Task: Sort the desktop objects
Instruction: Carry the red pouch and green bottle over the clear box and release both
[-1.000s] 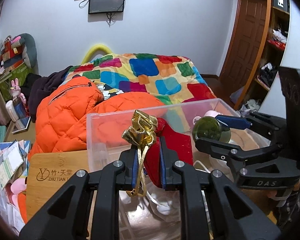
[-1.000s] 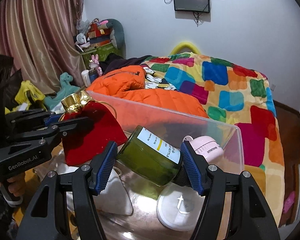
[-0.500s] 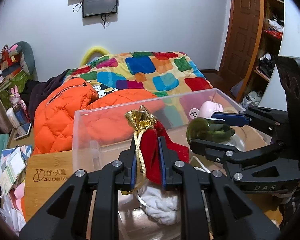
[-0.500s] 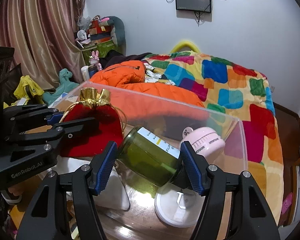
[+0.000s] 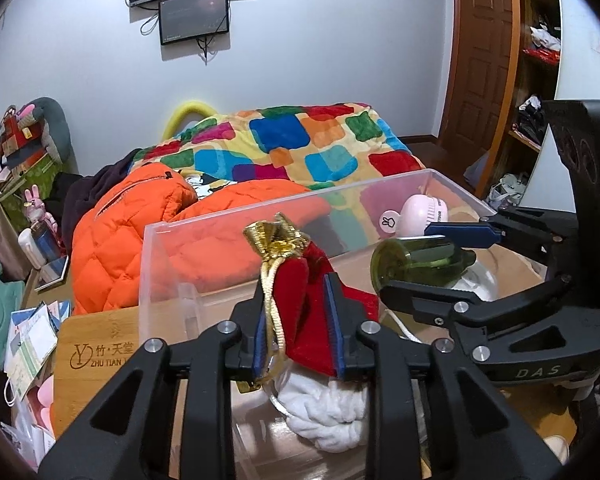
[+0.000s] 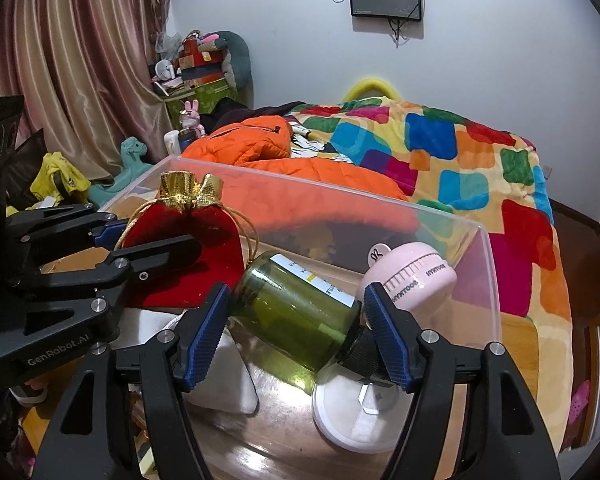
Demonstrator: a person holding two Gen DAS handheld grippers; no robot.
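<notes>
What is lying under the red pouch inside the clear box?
Under the red pouch, held by the left gripper, a white crumpled cloth lies in the clear box. Whatever is beneath the cloth is covered.

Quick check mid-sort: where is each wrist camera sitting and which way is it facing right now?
Left wrist: behind the left gripper, facing the bed; it pinches the red pouch over the clear bin.
Right wrist: behind the right gripper, same heading; it holds the green bottle.
Shared: bin, pouch, bottle, pink fan, each other's gripper.
</notes>
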